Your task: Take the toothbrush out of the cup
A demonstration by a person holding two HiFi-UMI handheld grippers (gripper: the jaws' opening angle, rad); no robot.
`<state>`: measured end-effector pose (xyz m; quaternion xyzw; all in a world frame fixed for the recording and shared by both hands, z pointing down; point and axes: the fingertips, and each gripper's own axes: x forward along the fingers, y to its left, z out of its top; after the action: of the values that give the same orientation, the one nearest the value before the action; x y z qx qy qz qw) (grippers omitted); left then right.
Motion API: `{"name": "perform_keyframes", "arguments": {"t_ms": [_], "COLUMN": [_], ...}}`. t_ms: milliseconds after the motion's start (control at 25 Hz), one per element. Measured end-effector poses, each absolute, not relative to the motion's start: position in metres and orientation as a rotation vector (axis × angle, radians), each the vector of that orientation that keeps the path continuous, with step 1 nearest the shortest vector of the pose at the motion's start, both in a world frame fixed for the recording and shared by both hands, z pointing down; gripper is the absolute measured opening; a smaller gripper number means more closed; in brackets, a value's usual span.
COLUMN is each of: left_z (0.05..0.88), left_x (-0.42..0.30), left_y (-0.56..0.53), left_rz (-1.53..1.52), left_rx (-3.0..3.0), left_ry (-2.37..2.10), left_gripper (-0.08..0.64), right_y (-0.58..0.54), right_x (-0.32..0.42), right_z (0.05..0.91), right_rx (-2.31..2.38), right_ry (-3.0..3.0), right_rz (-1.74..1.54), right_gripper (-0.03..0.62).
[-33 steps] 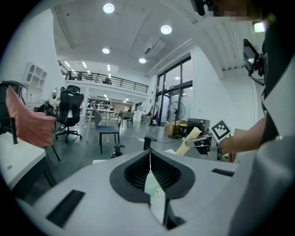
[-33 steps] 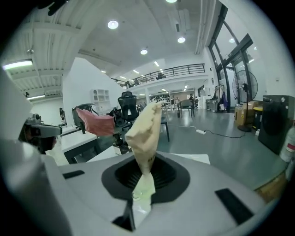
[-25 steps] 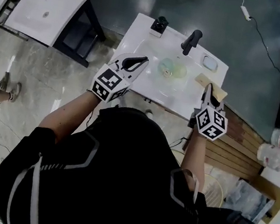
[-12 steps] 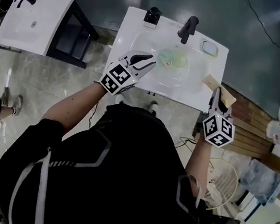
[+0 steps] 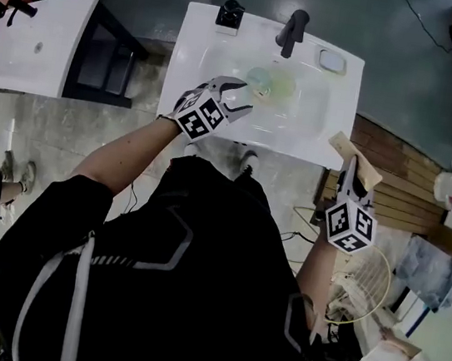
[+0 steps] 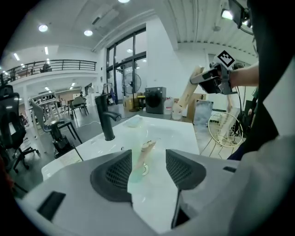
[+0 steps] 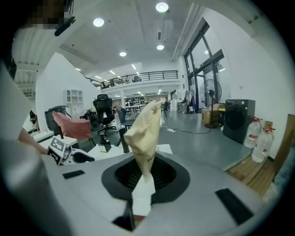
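A pale green translucent cup [image 5: 260, 80] stands in the white sink basin [image 5: 308, 112]. In the left gripper view the cup [image 6: 134, 162] shows straight ahead between the jaws, with the beige toothbrush [image 6: 147, 148] leaning in it. My left gripper [image 5: 242, 100] hovers just left of the cup, its jaws opening, and the pads [image 6: 115, 173] do not press on it. My right gripper [image 5: 351, 167] is off the counter's right edge, shut on a cream paper packet [image 7: 144, 126] that sticks up from its jaws.
A black tap [image 5: 292, 30], a small black holder [image 5: 230, 14] and a soap dish [image 5: 332, 61] line the sink's far edge. A second white basin [image 5: 34, 54] stands at the left. Wooden slats [image 5: 394, 180] and a wire basket [image 5: 367, 281] lie at the right.
My left gripper sank into the basin toward the cup, and its jaws went from shut to wide. My right gripper carried the cream packet off the counter to the right.
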<state>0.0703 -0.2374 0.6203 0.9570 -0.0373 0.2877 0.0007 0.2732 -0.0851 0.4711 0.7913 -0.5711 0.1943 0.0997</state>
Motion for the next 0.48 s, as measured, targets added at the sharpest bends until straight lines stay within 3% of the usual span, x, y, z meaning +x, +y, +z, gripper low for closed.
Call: {"name": "perform_keyframes", "arguments": {"t_ms": [480], "left_z": [0.667], "left_x": [0.1], "left_y": [-0.257], "left_rz": [1.086], "left_rx": [3.146], "left_ry": [-0.06], "left_gripper": [0.216], "right_y": [-0.065], "right_x": [0.292], "right_z": [0.48], "right_rx": [2.347], "right_ry": [-1.631], "right_rz": [0.564], "right_gripper": [0.037]}}
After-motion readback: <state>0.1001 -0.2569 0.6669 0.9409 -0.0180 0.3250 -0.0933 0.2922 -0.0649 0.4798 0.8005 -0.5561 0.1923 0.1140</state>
